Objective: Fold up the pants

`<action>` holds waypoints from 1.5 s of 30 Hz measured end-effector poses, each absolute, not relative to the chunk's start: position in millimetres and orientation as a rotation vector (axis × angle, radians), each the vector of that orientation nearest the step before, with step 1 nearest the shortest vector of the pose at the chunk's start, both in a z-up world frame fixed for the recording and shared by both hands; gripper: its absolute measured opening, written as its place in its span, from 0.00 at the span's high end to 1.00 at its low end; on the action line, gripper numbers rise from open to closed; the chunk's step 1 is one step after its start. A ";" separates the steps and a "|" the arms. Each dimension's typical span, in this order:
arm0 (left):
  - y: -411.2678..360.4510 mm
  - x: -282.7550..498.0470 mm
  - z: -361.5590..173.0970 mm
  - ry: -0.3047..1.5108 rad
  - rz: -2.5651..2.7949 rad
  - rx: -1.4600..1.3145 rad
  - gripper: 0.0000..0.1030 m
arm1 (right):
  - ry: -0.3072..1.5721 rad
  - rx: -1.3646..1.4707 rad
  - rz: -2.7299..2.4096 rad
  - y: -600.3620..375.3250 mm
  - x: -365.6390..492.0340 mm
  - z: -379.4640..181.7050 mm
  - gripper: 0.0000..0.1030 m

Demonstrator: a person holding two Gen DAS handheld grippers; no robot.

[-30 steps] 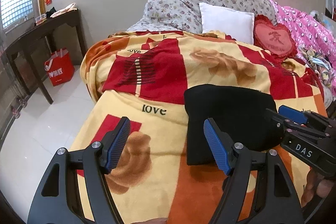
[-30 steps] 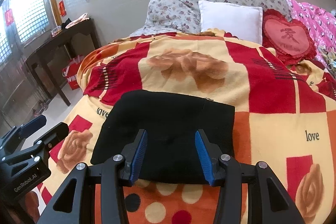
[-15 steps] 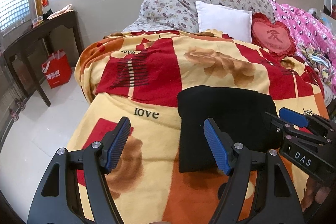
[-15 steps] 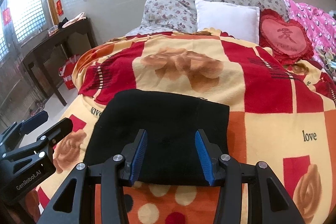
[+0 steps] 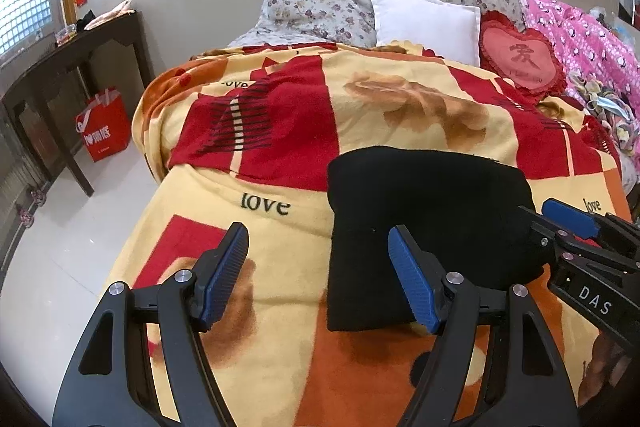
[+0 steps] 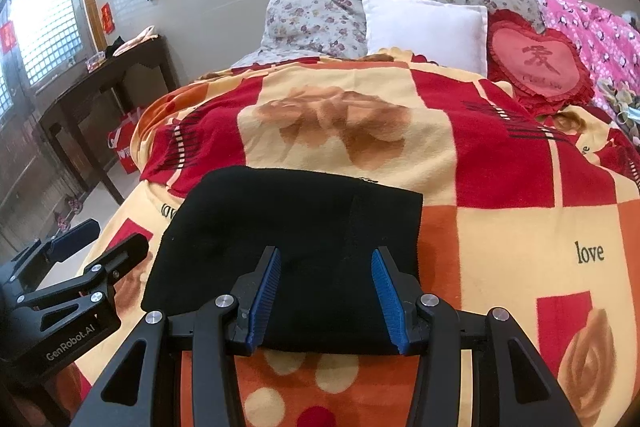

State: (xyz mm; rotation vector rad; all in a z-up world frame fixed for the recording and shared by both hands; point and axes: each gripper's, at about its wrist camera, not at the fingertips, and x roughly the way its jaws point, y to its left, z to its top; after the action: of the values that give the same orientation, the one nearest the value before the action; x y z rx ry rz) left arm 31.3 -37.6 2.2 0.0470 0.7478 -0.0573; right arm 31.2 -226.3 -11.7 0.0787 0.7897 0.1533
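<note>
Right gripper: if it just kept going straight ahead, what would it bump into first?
Most likely the folded black pants, lying on the blanket directly ahead of the open right gripper; its height above them is unclear.

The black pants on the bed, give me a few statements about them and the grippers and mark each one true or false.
1. The black pants lie folded into a compact block on the patterned blanket. True.
2. The right gripper is shut on the pants. False: its jaws stand open, with the pants' near edge showing between them.
3. The left gripper has open jaws that hold nothing. True.
4. A white pillow sits at the head of the bed beside a red heart-shaped cushion. True.
5. The pants hang over the dark side table. False: they lie on the blanket, away from the table.
</note>
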 end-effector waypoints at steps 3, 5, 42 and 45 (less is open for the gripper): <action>-37.7 31.4 1.0 0.750 -0.055 0.047 0.29 | 0.794 0.071 0.160 -223.1 31.1 -12.6 0.56; -38.1 31.0 0.6 0.752 -0.057 0.048 0.29 | 0.795 0.070 0.165 -221.1 30.6 -12.9 0.56; -39.2 31.7 -1.3 0.758 -0.048 0.057 0.29 | 0.801 0.082 0.179 -214.8 32.7 -17.4 0.55; -39.1 32.1 -1.8 0.761 -0.047 0.056 0.29 | 0.802 0.081 0.178 -215.2 33.0 -17.6 0.55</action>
State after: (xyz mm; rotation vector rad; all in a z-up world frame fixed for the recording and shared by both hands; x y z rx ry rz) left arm 32.1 -39.1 -1.8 0.0563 0.7612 -0.0475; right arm 33.0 -215.2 -17.6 0.0813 0.8025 0.1782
